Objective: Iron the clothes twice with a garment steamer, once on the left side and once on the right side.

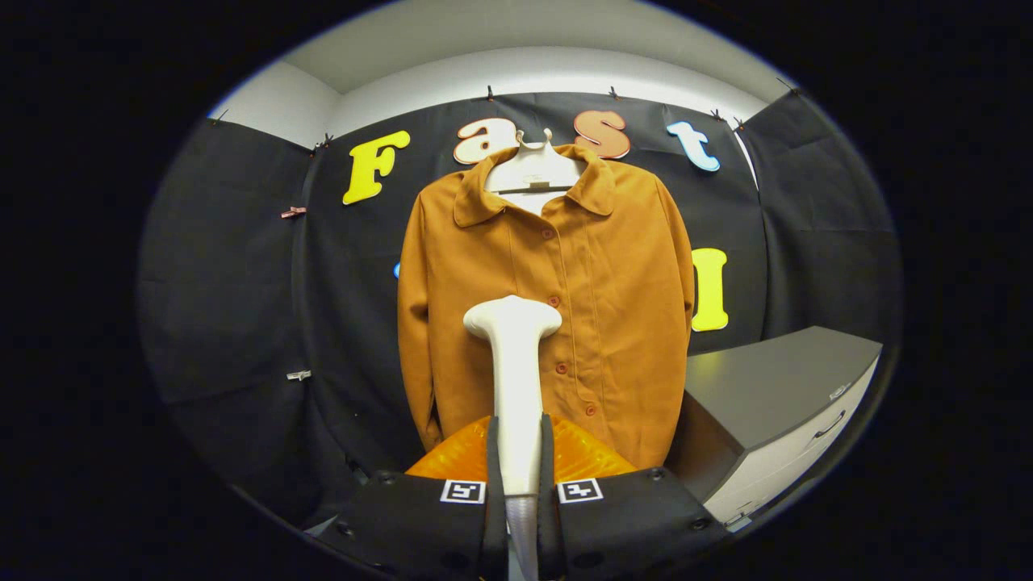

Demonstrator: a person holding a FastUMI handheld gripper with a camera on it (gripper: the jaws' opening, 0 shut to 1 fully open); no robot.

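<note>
Gripper (516,460) with square coded tags

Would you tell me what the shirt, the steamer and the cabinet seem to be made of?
Shirt: matte woven cloth, soft folds, probably cotton-like. Garment steamer, clamped between the gripper fingers: smooth white plastic with a slight sheen. Cabinet: probably laminated board or painted metal; flat matte grey top, pale drawer front.

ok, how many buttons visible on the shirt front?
4. All on the shirt placket: one just below the collar, one by the steamer head, one lower, one near the hem. The steamer, clamped in the gripper, may hide more.
</note>
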